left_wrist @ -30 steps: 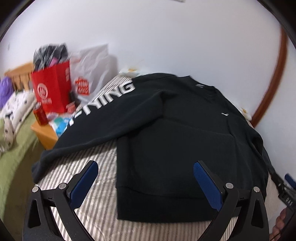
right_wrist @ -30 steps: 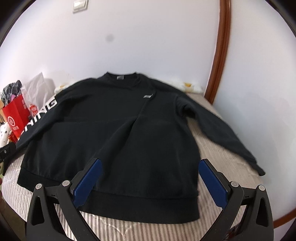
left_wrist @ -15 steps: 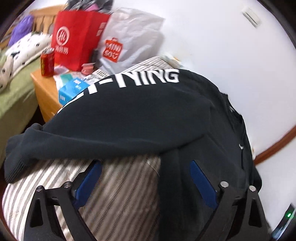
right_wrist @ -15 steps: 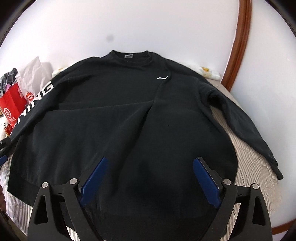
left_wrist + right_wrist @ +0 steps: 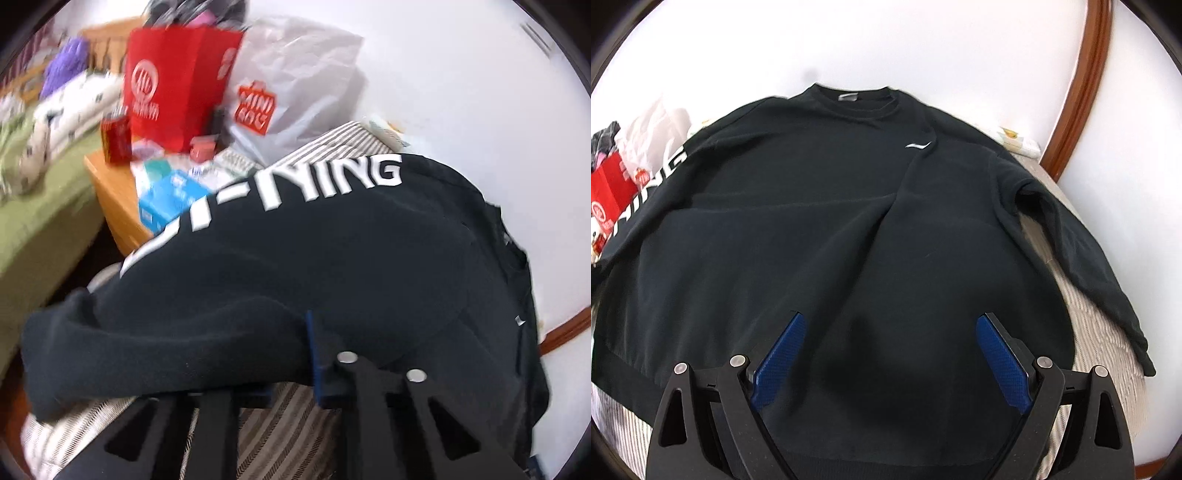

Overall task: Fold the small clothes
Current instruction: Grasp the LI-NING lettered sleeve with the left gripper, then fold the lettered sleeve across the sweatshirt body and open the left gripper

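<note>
1. A black sweatshirt [image 5: 827, 229] lies spread flat, front up, on a striped bed cover [image 5: 1100, 332], its neck toward a white wall and both sleeves out to the sides.
2. The left gripper [image 5: 314, 354] has its blue pads clenched on the lower edge of the sleeve [image 5: 166, 347] that carries large white letters; the cuff end bunches to the left of the pads.
3. The right gripper [image 5: 890, 354] hovers over the lower middle of the sweatshirt, its jaws released and spread wide, with nothing pinched between them.
4. Beside the bed stands a wooden side table [image 5: 110, 199].
5. On it, a red paper bag [image 5: 177, 85] stands upright with dark, blurred things poking out of its top; I cannot tell what they are.
6. A white plastic bag [image 5: 295, 81] with a red logo leans next to it; its contents are hidden.
7. A red can [image 5: 116, 138] and a blue box [image 5: 170, 201] sit on the table among small blurred items.
</note>
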A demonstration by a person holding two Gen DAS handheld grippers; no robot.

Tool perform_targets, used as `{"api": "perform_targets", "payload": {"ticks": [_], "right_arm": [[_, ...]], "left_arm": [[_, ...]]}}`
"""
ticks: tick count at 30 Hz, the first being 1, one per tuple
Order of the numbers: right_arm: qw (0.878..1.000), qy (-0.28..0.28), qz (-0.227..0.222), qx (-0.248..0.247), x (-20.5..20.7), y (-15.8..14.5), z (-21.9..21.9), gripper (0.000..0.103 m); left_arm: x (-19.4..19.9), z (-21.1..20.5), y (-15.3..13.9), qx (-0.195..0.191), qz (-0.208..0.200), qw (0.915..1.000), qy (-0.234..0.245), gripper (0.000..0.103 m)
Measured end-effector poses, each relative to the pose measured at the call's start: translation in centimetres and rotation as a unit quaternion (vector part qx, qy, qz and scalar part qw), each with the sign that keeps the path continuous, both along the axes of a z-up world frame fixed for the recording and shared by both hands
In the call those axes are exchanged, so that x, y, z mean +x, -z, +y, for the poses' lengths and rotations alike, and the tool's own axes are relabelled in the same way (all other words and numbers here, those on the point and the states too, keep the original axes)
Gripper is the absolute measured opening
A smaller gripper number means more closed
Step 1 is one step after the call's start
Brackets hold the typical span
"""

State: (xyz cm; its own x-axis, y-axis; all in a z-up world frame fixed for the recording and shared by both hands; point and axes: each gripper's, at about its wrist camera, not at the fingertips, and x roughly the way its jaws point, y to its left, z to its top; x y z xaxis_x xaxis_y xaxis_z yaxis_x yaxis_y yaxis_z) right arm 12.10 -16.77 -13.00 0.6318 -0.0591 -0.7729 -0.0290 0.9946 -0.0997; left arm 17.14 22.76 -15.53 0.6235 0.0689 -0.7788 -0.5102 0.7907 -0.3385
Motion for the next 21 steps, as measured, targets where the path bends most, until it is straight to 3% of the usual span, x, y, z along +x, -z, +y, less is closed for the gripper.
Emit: {"api": "perform_targets", "payload": {"ticks": [7, 14, 17, 21], "right_arm": [[0.999, 0.01, -0.034, 0.021, 2.0, -2.4, -2.4, 0.093], [0.998, 0.016, -0.053, 0.03, 2.8, -3.2, -5.7, 0.093], [0.998, 0.023, -0.058, 0.031, 2.9, -3.2, -7.6, 0.093], [0.998, 0.031, -0.055, 0.031, 2.7, -2.3, -10.0, 0.093]], "left_arm": [[2.4, -4.3, -7.5, 0.078, -0.062, 0.9938, 0.049, 0.008], [7.6, -12.3, -12.0, 0.105, -0.108, 0.9793, 0.136, 0.007], [10.1, -17.0, -12.2, 0.118, -0.11, 0.9697, 0.183, 0.007], [13.2, -22.6, -10.3, 0.114, -0.088, 0.9588, 0.245, 0.008]]}}
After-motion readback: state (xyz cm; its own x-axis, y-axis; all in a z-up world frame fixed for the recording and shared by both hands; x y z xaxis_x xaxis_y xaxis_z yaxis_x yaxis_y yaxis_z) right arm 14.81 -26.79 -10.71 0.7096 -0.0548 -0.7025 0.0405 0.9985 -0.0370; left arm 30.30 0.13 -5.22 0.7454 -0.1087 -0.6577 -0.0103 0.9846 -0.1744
